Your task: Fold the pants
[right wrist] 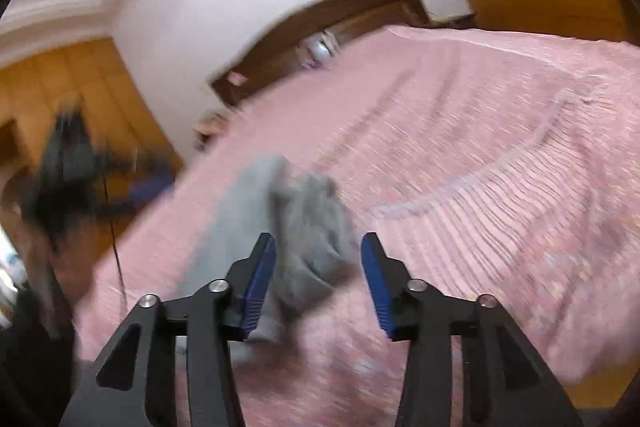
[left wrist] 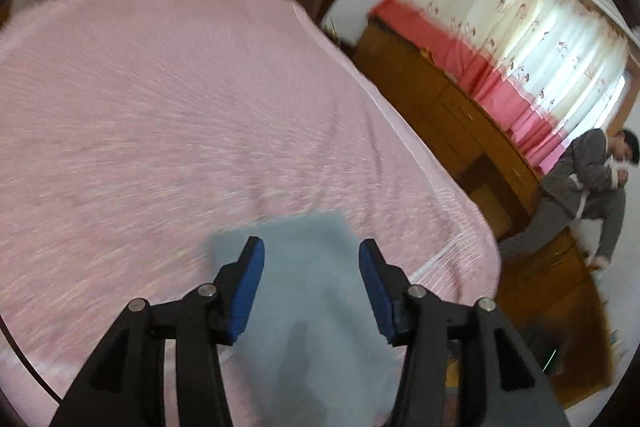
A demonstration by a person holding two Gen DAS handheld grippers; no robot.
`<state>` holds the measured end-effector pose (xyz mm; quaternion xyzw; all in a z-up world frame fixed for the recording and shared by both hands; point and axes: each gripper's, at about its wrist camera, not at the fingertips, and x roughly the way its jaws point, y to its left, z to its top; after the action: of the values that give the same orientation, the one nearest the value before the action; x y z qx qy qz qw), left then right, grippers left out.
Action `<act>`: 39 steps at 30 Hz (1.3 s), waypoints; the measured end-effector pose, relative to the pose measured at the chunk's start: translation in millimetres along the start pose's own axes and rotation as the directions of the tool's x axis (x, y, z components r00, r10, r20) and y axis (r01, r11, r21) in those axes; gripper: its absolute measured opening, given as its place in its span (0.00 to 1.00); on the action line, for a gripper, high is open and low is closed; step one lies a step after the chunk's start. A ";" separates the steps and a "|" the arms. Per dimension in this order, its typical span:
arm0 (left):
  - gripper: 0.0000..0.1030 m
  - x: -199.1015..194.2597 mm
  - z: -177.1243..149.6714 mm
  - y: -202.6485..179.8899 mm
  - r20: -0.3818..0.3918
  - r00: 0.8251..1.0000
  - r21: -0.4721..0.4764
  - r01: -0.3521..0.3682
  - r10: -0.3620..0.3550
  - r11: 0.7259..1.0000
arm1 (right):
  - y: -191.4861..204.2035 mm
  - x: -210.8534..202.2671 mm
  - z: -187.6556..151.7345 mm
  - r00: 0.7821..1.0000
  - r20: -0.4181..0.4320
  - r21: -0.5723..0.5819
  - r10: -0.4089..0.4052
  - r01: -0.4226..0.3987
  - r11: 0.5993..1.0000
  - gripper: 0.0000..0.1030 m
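Left gripper (left wrist: pixel 311 247): our jaws wide, empty.
Right gripper (right wrist: pixel 318 242): our jaws wide, empty.
Grey pants (right wrist: pixel 296 211): crumpled on pink bed (right wrist: pixel 480 147), ahead between jaws.

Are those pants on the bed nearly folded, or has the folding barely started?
Barely started, it seems. Done: the gray pants lie on the pink bed cover, one leg end flat, but the rest looks bunched. In hand: nothing; the left claw and right claw both hang open above the cloth. Left: gripping, smoothing and every fold. The pictures are blurred, so details are uncertain.
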<state>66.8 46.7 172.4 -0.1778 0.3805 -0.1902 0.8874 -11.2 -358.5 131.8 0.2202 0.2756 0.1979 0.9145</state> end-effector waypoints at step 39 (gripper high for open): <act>0.39 46.6 -173.3 -128.5 0.044 0.995 0.529 -0.104 0.095 0.842 | -24.2 3.1 -39.9 0.932 -0.269 0.339 0.242 -0.144 0.930 0.44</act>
<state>-58.2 -116.0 91.0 0.0926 0.3147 -0.2402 0.9136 -26.6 -365.3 88.1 0.3555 0.4184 0.2733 0.7899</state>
